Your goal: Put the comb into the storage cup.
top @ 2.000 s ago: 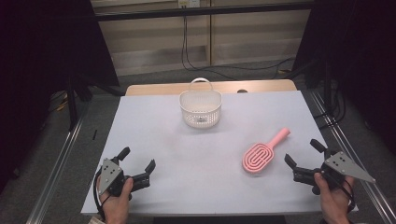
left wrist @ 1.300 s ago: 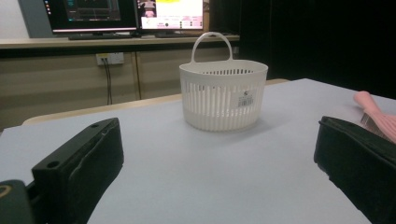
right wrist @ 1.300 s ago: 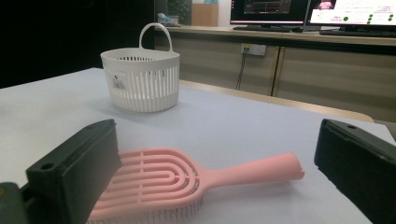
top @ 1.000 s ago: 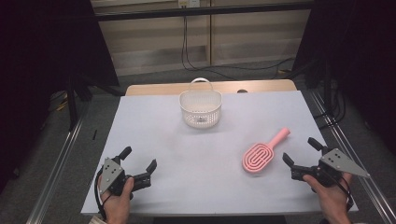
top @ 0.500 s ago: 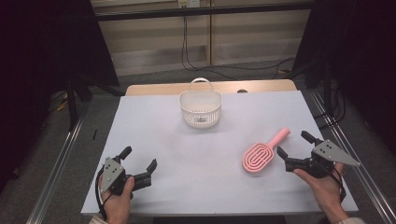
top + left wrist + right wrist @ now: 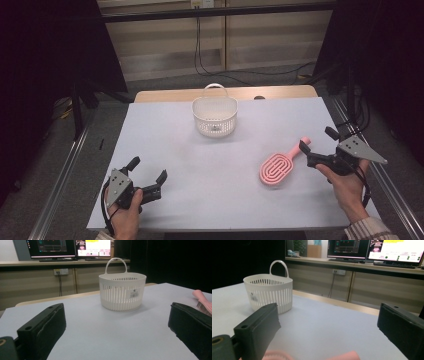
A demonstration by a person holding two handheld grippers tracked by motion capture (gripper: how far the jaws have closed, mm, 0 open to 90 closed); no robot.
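Pink plastic was what I had in front of the right gripper [image 6: 316,145]: an oval hairbrush with a short straight handle [image 6: 279,167], lying flat on the pale grey table [image 6: 165,140] at about four o'clock from the table's middle. Its handle pointed toward two o'clock, with the tip just beside the gripper's near jaw. In the right gripper view the pink handle [image 6: 342,355] sat low between the two black jaws, which stood wide apart with nothing clamped.

I judged the brush light and stiff, smooth enough to skid on the table if nudged from one side. The handle looked the best place to take hold, across its narrow width near where it joins the oval head, so the head's weight would not swing it round. The bristle face offered no firm purchase.

My right hand [image 6: 345,187] came in from five o'clock, wrist low, gripper held level and aimed toward ten o'clock along the handle. My left hand [image 6: 122,205] rested near the table's seven o'clock corner, its left gripper [image 6: 148,172] likewise spread open and empty, pointing toward one o'clock at the white slotted plastic basket with a loop handle [image 6: 214,116], which stood upright at twelve o'clock, well apart from both grippers.
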